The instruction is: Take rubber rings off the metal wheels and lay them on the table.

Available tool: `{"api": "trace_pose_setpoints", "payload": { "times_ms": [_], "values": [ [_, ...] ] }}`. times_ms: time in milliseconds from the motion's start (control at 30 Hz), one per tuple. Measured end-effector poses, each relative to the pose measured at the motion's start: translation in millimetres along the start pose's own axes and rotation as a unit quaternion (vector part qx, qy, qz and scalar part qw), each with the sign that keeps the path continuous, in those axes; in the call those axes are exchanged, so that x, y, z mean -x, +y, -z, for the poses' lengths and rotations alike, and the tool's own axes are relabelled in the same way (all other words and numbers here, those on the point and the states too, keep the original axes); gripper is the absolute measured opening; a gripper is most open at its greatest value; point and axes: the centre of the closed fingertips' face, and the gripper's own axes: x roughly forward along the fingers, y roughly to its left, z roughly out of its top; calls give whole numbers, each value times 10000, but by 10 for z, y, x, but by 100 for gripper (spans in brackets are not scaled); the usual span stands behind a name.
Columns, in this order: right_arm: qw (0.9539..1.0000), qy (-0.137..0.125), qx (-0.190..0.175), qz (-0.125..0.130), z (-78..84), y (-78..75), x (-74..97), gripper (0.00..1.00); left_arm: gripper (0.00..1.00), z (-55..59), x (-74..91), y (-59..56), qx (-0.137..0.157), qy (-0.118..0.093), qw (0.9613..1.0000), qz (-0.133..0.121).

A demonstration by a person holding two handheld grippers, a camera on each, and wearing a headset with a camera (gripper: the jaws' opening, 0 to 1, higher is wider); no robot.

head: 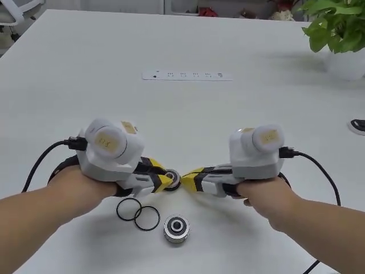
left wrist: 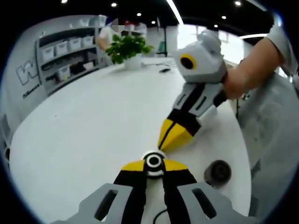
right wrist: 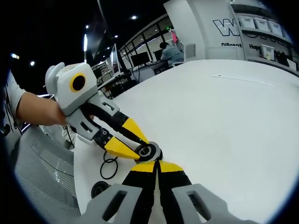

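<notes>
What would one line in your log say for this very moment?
left tongs: shut on held wheel | right tongs: shut, tips at it | table: two loose rings, spare wheel

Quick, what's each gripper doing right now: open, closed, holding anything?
Left gripper: closed on the wheel.
Right gripper: jaws closed, tips at the wheel; whether they grip anything cannot be told.

Shiny metal wheel (right wrist: 149, 150), smooth matt table (head: 188, 120)

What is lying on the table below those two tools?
Two black rubber rings and a metal wheel lie in plain sight. The table directly under the hands is covered.
</notes>
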Motion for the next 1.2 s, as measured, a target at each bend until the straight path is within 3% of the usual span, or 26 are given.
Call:
{"api": "trace_pose_setpoints", "payload": {
  "times_ms": [500,567,1200],
  "values": [
    [9997,-88,-211,26,-43,32,5,0,13,-5,12,-39,-53,68,9999,-95],
    [10000,-51,-9,54,-50,37,-1,0,13,-7,13,-42,-54,73,9999,-104],
    [10000,-42,66,-28,-84,126,-25,0,12,3,-12,-16,-99,167,9997,-171]
  ]
}}
